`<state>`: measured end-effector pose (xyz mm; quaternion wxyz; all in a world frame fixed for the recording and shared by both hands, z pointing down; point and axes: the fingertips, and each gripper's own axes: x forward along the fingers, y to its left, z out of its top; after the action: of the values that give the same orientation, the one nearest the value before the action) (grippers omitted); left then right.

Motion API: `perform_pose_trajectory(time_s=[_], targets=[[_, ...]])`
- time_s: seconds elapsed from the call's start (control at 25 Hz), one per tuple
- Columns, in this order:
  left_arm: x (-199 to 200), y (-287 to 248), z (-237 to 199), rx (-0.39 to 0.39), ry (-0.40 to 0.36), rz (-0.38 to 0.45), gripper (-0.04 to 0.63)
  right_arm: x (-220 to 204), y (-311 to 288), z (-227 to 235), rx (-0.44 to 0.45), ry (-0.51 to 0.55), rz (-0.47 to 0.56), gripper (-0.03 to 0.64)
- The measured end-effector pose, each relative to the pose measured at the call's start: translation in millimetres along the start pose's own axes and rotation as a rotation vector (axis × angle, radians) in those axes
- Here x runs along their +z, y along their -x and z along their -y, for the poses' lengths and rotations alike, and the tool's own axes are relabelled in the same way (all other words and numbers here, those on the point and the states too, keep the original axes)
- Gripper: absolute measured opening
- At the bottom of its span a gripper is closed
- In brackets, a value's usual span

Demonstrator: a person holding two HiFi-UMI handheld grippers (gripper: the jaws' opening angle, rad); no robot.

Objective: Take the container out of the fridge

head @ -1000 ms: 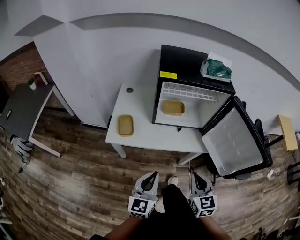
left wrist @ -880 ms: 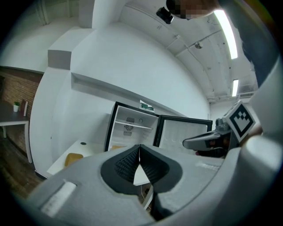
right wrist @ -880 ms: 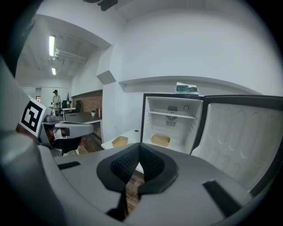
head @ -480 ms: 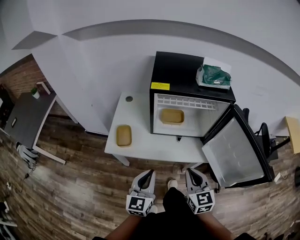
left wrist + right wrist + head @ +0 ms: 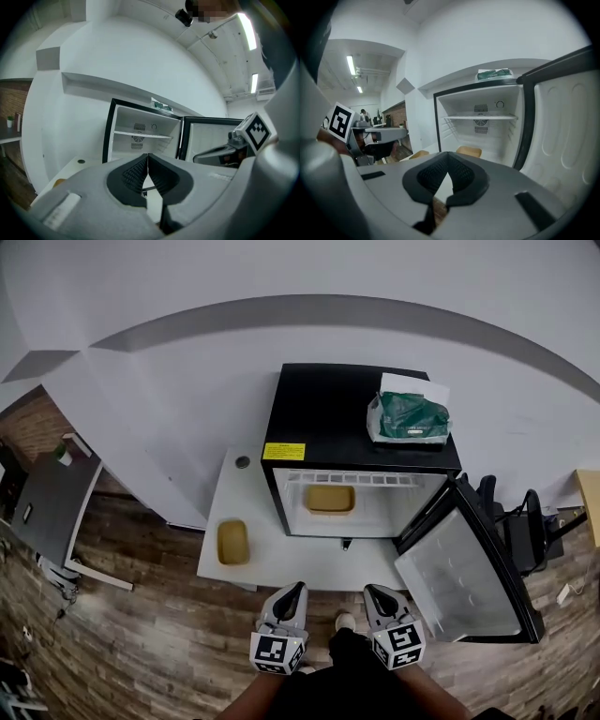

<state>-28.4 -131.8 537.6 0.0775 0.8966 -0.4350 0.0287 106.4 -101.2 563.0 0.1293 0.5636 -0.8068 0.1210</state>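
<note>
The small black fridge (image 5: 361, 418) stands in front of both grippers, well apart from them. Its white-lined door (image 5: 459, 568) hangs wide open, out past the right gripper (image 5: 372, 589). The shallow tan container (image 5: 330, 499) sits on the fridge floor, straight ahead and about midway between the two grippers. A wire shelf is above it.

The left gripper (image 5: 296, 587) has its jaws pressed together with nothing in them. The right gripper is the same: closed tight and empty.

I think the job now is to get close and reach in. Here is how I would do it well:

- Step up to the white table (image 5: 309, 563) first, because the container is too far to reach from here.
- Open the jaws before they go inside, not after.
- Go in low, under the shelf, so nothing bumps.
- Pinch the near edge of the container, and pinch it firmly.
- Lift it only a little, keep it flat, and pull it straight back.

Mind the open door beside the right gripper; it would be easy to knock.

A second tan container (image 5: 232, 542) lies on the table, ahead of the left gripper and off to its outer side. It looks like the one in the fridge, but it is not the one to take. A green bag (image 5: 406, 418) rests on top of the fridge, out of the way.
</note>
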Motion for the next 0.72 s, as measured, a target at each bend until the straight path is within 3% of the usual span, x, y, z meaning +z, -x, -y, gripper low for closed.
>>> perform_pose_trajectory(time_s=[0.2,0.72], targets=[[0.6,-25.4,4.4,-0.024,-0.01,-0.012,0.015,5.9,-21.8,18.3,0.047,-0.018,-0.006,-0.002],[4.6,-73.8,-14.7,0.073,0.006,-0.015,0.015,25.6,-89.3,77.9,0.044,0.007,0.007,-0.002]])
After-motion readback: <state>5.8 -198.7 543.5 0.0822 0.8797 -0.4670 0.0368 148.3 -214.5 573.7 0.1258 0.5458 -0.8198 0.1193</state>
